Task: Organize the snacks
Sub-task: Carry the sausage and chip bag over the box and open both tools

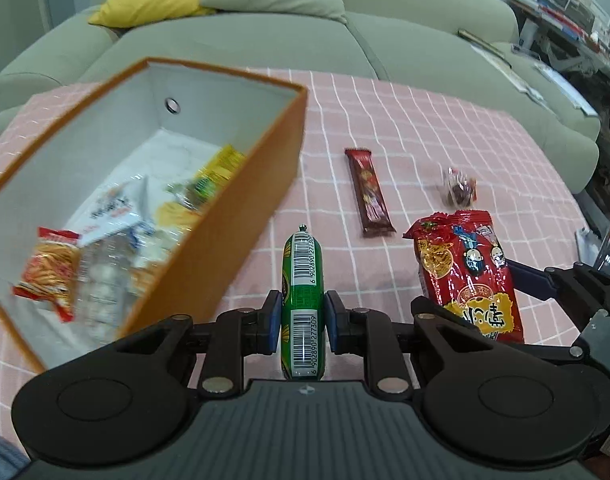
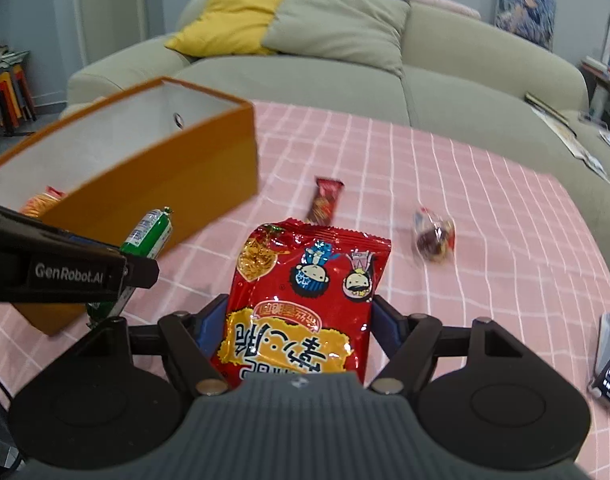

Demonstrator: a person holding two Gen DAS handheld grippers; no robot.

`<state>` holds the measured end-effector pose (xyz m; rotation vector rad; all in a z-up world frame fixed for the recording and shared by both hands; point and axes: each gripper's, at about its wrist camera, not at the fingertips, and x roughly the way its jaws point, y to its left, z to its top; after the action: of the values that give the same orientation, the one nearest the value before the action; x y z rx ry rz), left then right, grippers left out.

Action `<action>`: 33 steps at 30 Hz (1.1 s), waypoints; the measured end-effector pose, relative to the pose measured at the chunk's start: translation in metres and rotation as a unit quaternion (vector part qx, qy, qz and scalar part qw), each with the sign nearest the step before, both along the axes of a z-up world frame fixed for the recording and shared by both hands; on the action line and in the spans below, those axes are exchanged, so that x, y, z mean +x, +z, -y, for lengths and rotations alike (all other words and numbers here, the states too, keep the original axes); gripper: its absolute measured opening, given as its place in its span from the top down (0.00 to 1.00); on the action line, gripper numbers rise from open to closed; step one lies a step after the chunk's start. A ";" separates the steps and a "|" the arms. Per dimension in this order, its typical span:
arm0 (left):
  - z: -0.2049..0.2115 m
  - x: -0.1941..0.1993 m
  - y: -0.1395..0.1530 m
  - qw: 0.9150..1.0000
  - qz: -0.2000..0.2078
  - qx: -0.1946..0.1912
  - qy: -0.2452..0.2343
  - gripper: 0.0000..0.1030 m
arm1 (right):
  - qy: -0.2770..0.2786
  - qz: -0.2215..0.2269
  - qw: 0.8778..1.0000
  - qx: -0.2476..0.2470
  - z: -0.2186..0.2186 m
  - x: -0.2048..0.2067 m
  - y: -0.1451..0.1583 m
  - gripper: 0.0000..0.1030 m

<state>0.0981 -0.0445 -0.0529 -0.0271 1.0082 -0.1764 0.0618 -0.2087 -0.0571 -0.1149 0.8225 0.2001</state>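
Orange cardboard box w/ white lining point(image 1: 241, 216) sits left of my left gripper point(image 1: 303, 320), snack packs inside. My left gripper's blue pads pinch a green foil sausage stick point(image 1: 303, 276), narrow gap. Brown choc bar wrapper point(image 1: 369, 194) lies ahead-right on the pink checked cloth point(image 1: 445, 128). My right gripper point(image 2: 301, 328) is clamped wide round a red crinkly noodle-snack bag point(image 2: 309, 292); small clear-wrapped sweet point(image 2: 435, 236) ahead-right.

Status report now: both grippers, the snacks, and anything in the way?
Left gripper shut on green sausage. Right gripper shut on red snack bag. Orange box open, nothing blocking.
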 end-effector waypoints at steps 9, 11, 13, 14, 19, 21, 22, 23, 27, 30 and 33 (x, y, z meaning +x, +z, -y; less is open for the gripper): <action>-0.055 -0.004 0.048 0.998 0.042 -0.014 0.048 0.76 | 0.085 0.059 0.995 -0.002 -0.043 0.004 0.048 0.31; -0.068 0.000 0.054 0.997 0.046 -0.013 0.058 0.76 | 0.110 0.073 0.991 -0.005 -0.058 0.010 0.059 0.31; -0.080 0.005 0.060 0.997 0.051 -0.008 0.066 0.76 | 0.134 0.086 0.987 -0.008 -0.072 0.016 0.069 0.31; -0.086 0.008 0.063 0.996 0.052 -0.007 0.070 0.76 | 0.146 0.093 0.985 -0.013 -0.079 0.019 0.073 0.31; -0.113 0.029 0.070 0.996 0.045 0.000 0.083 0.76 | 0.201 0.111 0.973 -0.034 -0.119 0.042 0.085 0.31; -0.122 0.040 0.069 0.996 0.037 0.003 0.086 0.76 | 0.221 0.113 0.968 -0.047 -0.135 0.055 0.085 0.31; -0.127 0.045 0.067 0.996 0.032 0.002 0.087 0.76 | 0.231 0.114 0.965 -0.054 -0.143 0.061 0.085 0.31; -0.131 0.051 0.064 0.996 0.024 -0.001 0.090 0.76 | 0.238 0.114 0.963 -0.060 -0.151 0.068 0.083 0.31; -0.144 0.070 0.050 0.995 -0.002 0.004 0.097 0.76 | 0.268 0.109 0.953 -0.093 -0.177 0.097 0.071 0.31; -0.145 0.084 0.034 0.995 -0.027 0.006 0.095 0.76 | 0.290 0.092 0.946 -0.111 -0.190 0.115 0.057 0.31; -0.143 0.092 0.021 0.994 -0.046 0.016 0.095 0.76 | 0.304 0.071 0.942 -0.124 -0.200 0.133 0.041 0.31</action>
<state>0.1901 0.0987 -0.0320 -0.1025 1.0939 0.0147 0.1951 -0.0089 -0.0161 -0.6180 0.6441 0.6628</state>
